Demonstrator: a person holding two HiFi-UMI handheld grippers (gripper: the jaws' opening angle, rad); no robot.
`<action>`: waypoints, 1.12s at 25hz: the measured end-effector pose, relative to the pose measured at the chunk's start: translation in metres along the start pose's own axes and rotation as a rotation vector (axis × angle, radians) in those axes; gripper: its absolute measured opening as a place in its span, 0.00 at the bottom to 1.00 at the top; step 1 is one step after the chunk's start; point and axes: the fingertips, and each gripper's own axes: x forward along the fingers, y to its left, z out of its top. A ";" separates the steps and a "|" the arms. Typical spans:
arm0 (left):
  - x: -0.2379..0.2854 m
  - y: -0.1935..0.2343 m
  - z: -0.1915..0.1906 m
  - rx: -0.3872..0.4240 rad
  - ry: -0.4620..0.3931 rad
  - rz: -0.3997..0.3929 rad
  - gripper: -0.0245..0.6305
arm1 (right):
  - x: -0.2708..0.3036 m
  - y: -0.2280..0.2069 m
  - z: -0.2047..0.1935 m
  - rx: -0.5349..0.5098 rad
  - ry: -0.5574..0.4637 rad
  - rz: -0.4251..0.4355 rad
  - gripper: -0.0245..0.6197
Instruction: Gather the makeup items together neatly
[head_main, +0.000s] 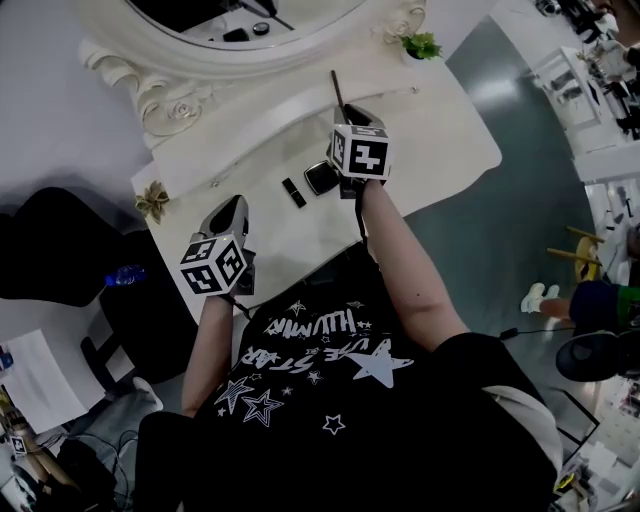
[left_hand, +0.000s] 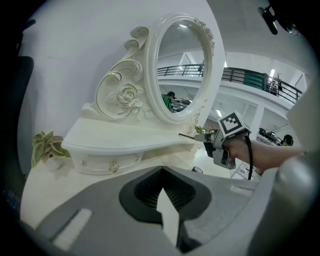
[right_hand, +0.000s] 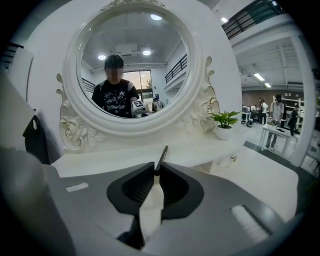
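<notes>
Two grippers hang over the white dressing table (head_main: 440, 140), and each view adds its own detail. The right gripper view shows the right gripper (right_hand: 156, 169) with its jaws drawn narrow, pinching a thin dark stick (right_hand: 162, 156). Whether the stick is a pencil or a brush cannot be told. Its free end pokes out ahead of the tips, toward the round mirror (right_hand: 75, 90), and a small potted plant (right_hand: 224, 122) stands ahead and to the right of the jaws.

Only the head view shows what lies on the tabletop behind and below those jaws: a dark compact (head_main: 320, 177) with a small black tube (head_main: 294, 192) just beside it, both between the two grippers.

The left gripper view shows the left gripper (left_hand: 161, 170) with its jaws closed tip to tip and nothing between them. Ahead and to their right, the right gripper holds the stick up off the table. A pale leafy sprig (left_hand: 46, 145) stands to their left.
</notes>
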 end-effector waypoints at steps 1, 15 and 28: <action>0.002 -0.004 0.000 0.001 0.000 0.001 0.04 | -0.002 -0.003 0.000 0.000 -0.004 0.014 0.14; 0.036 -0.072 -0.008 0.008 0.018 -0.007 0.04 | -0.043 -0.048 -0.008 -0.053 -0.052 0.153 0.14; 0.058 -0.097 -0.025 0.002 0.062 0.002 0.04 | -0.064 -0.084 -0.042 -0.069 -0.032 0.175 0.14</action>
